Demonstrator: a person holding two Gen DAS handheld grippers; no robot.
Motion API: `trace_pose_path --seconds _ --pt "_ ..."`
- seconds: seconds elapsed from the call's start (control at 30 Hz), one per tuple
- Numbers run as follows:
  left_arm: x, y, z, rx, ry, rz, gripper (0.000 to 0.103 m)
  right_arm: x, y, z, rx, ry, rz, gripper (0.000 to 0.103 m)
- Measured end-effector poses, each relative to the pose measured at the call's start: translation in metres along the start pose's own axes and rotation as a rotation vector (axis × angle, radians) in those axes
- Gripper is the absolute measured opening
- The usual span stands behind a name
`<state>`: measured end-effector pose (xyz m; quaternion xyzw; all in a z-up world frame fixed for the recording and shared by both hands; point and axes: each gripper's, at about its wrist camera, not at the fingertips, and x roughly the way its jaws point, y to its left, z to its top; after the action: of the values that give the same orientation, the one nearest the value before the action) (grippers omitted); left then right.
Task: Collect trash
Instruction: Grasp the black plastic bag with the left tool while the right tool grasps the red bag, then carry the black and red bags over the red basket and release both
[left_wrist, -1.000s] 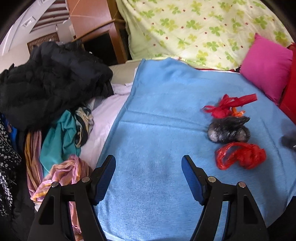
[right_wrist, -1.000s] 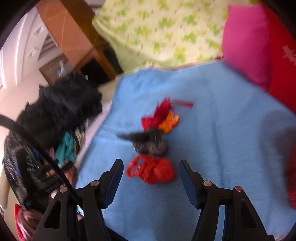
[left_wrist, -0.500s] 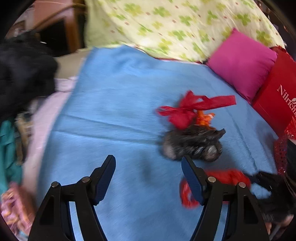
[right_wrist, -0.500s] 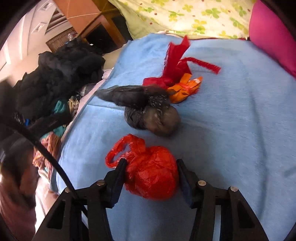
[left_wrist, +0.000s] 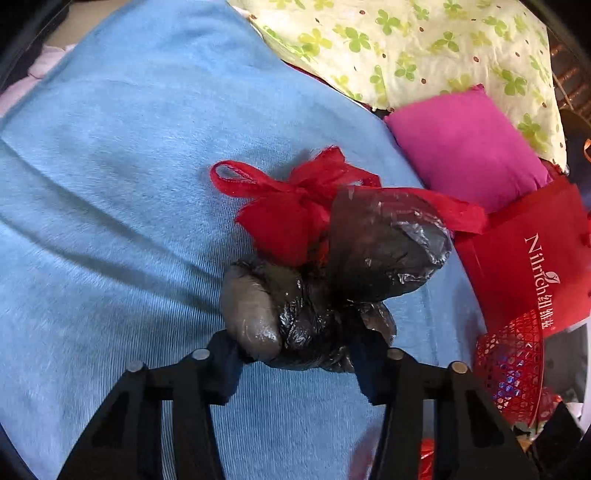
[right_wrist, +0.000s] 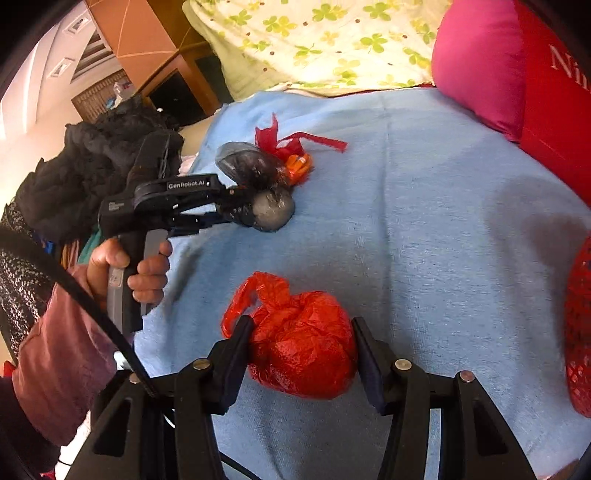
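Closing on the black bag (left_wrist: 314, 314), my left gripper (left_wrist: 295, 354) has just swung in from bare blue blanket (left_wrist: 110, 184) and pinched it. Nearer me on that blanket, my right gripper (right_wrist: 301, 354) clamps the red bag (right_wrist: 303, 347). Both look ready to lift.

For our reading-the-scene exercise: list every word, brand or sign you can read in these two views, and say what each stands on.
"GenRobot.AI": white lettering on the black body of the left gripper, seen in the right wrist view.
"Nilrich": white lettering on the red bag, left wrist view; only "Ni" shows in the right wrist view.
Characters beside "Nilrich": too small to read.
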<state>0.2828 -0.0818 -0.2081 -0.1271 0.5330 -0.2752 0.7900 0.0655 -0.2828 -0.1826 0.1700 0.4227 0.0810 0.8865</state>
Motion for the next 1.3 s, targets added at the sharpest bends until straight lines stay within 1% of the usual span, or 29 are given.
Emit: trace_pose_path --seconds 0.1,0.2,0.37,0.47,0.53,0.63,0.73,0.83,1.07,1.3 --pt "-0.02 -0.012 -0.011 -0.003 -0.023 0.042 0.045 -0.013 0.005 0.003 0.003 -0.036 0.008 0.056" --pt "-0.055 -0.026 -0.025 0.011 -0.082 0.051 0.044 -0.036 0.017 0.001 -0.02 -0.091 0.015 0.056" --pt "-0.113 -0.06 -0.05 0.08 -0.182 0.113 0.045 -0.081 0.032 0.001 -0.054 -0.191 0.006 0.056" --pt "-0.15 -0.087 -0.062 0.136 -0.256 0.167 0.045 -0.108 0.038 0.002 -0.053 -0.25 0.014 0.056" --pt "-0.168 -0.104 -0.07 0.165 -0.299 0.2 0.045 -0.125 0.042 0.001 -0.054 -0.288 0.021 0.056" --pt "-0.201 -0.135 -0.083 0.231 -0.386 0.249 0.045 -0.157 0.046 -0.005 -0.056 -0.358 0.028 0.056" --pt "-0.226 -0.159 -0.095 0.287 -0.457 0.267 0.045 -0.18 0.049 -0.009 -0.055 -0.415 0.029 0.056" --pt "-0.247 -0.174 -0.107 0.327 -0.501 0.267 0.045 -0.193 0.048 -0.01 -0.047 -0.452 0.026 0.056" --pt "-0.256 -0.208 -0.122 0.401 -0.568 0.281 0.045 -0.225 0.035 -0.017 -0.009 -0.526 0.02 0.056" --pt "-0.251 -0.239 -0.129 0.462 -0.583 0.279 0.045 -0.243 0.015 -0.02 0.027 -0.574 0.012 0.056"
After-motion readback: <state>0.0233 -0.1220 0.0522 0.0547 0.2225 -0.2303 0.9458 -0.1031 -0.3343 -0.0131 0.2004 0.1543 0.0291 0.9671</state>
